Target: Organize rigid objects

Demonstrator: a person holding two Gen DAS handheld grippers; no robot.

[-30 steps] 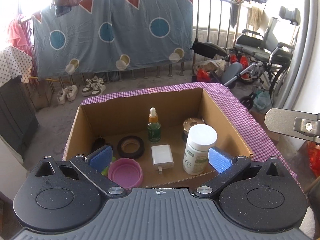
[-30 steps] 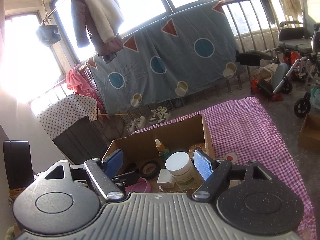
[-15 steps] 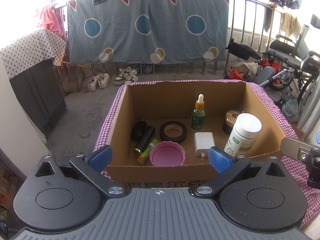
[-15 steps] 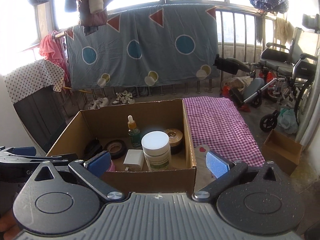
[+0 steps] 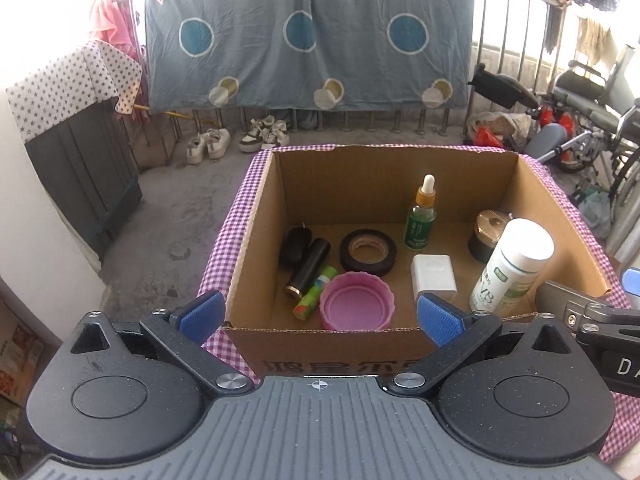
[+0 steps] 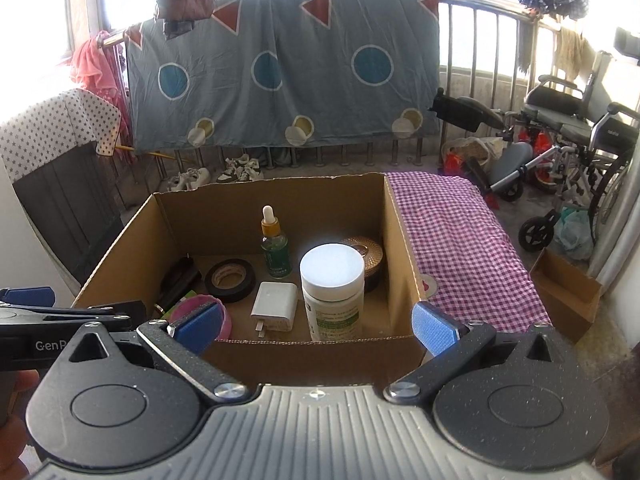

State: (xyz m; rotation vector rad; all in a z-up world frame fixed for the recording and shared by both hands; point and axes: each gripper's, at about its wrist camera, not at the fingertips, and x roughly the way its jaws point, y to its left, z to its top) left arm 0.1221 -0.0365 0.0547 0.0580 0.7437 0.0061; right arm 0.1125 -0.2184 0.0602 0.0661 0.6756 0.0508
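Note:
An open cardboard box (image 5: pixel 256 216) (image 6: pixel 400 240) stands on a purple checked cloth (image 6: pixel 460 240). Inside are a white pill bottle (image 5: pixel 512 268) (image 6: pixel 332 292), a white charger (image 5: pixel 434 278) (image 6: pixel 276 306), a green dropper bottle (image 5: pixel 421 216) (image 6: pixel 273 246), a black tape roll (image 5: pixel 368 251) (image 6: pixel 230 276), a pink lid (image 5: pixel 357 301), a black tube (image 5: pixel 308 266), a green glue stick (image 5: pixel 316 293) and a gold-lidded jar (image 5: pixel 490 232) (image 6: pixel 364 250). My left gripper (image 5: pixel 320 316) hangs open before the box's near wall, holding nothing. My right gripper (image 6: pixel 316 322) is open too, just short of the pill bottle, nothing between its fingers.
A small brown carton (image 6: pixel 566 292) sits on the floor right of the cloth. A wheelchair (image 6: pixel 576 136) and clutter stand at the right. A blue sheet (image 5: pixel 308 36) hangs on the railing behind, shoes (image 5: pixel 240 140) below it, a dark cabinet (image 5: pixel 80 168) at the left.
Both grippers have drawn back from inside the box to in front of its near wall. The right jaws spread wider, away from the pill bottle, which now stands free in the box.

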